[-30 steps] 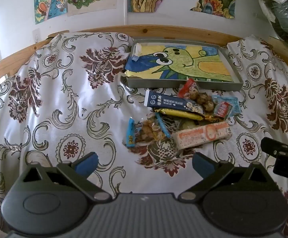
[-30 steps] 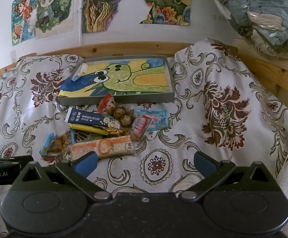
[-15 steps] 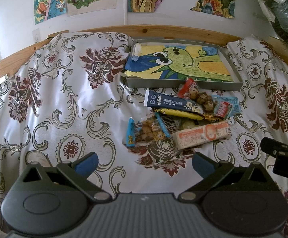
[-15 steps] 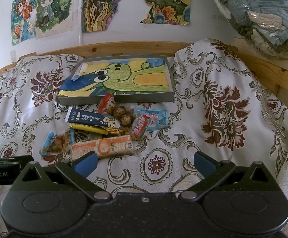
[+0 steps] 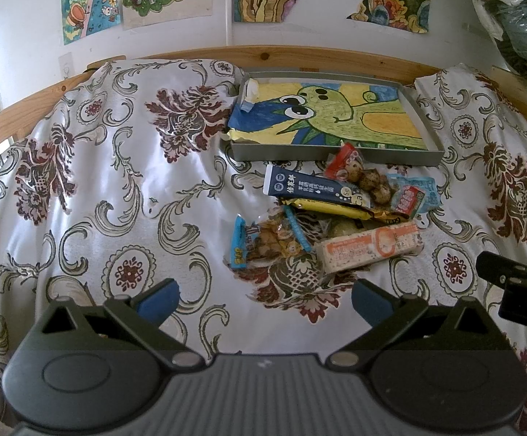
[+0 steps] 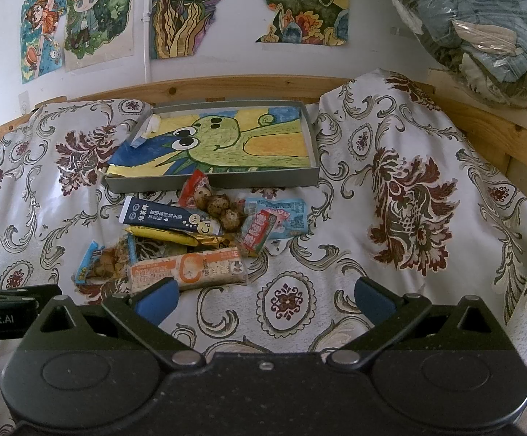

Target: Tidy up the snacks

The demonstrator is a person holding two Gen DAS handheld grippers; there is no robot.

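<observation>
The left tool (image 5: 263,299) has its two blue-tipped fingers (image 5: 158,299) spread wide, with nothing between them. The right tool (image 6: 263,299) is spread wide too, and it holds nothing.

Both tools hang over a bed with a shiny white cloth with dark red flowers and grey swirls (image 5: 118,181). Just past the left tool lies the heap of snacks. Nearest is a long orange and white wrapped bar (image 5: 370,247), and beside it a clear bag of brown bits with blue ends (image 5: 269,241). Behind those lie a thin gold wrapped bar (image 5: 330,209), a dark blue packet with white writing (image 5: 309,190), a clear pack of brown speckled eggs with a red end (image 5: 359,176), a small red and white packet (image 5: 407,200) and a light blue packet (image 5: 425,189). They touch and overlap. Just behind the heap sits a flat grey metal tray with a green dinosaur drawing inside (image 5: 332,154) — no snack is in it yet.

The left view shows the right tool's black side at its right edge. The right view shows the left tool at its left edge, and also a big clear bag of folded clothes (image 6: 481,32) up on the right — the left view sees only its corner.

Nothing has moved since a moment ago; the tools and snacks are in the same places.
</observation>
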